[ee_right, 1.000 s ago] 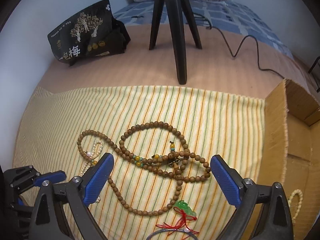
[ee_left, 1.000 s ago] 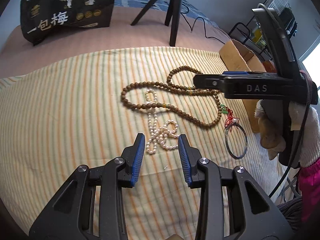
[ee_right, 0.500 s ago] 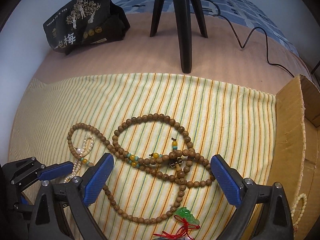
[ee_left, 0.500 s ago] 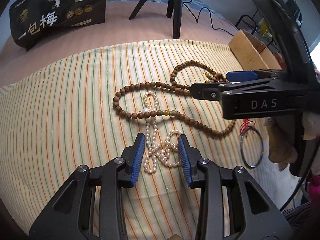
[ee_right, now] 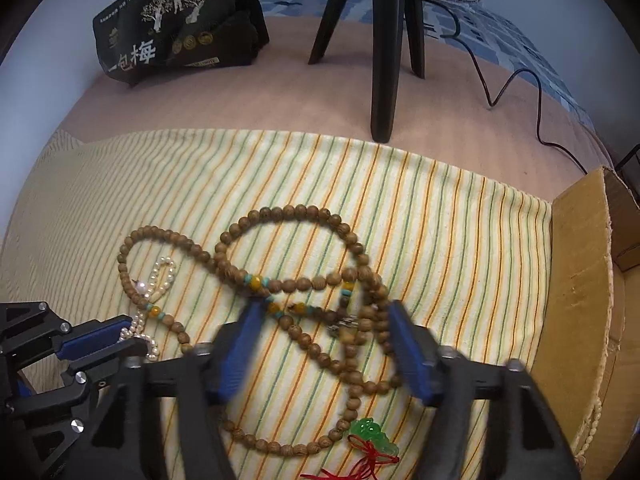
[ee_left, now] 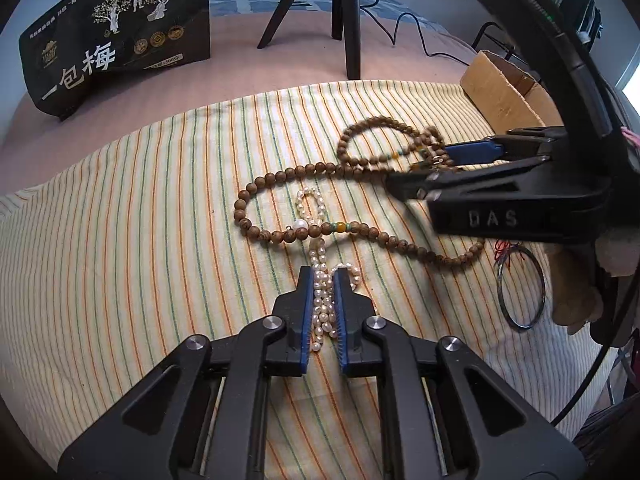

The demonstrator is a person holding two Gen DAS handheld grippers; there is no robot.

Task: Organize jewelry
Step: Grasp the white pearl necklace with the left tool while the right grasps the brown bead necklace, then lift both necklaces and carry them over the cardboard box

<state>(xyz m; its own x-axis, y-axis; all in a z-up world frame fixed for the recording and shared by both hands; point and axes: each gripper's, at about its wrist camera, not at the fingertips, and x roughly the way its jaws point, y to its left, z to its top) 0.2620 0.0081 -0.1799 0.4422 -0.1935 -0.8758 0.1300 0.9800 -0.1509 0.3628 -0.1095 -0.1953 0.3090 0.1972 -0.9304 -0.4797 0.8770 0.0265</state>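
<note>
Pearl necklace [ee_left: 320, 300], limp, light and slippery, lies bunched just this side of the wooden bead strand [ee_right: 304, 284], where the left gripper [ee_left: 323, 280] is closing on its clump while the right gripper [ee_right: 324, 312], half-open and closing, straddles the wooden knot.

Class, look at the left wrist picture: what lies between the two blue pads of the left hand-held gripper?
A bunch of the pearl necklace lies between the closing pads of the left hand-held gripper, shown in the left wrist view.
</note>
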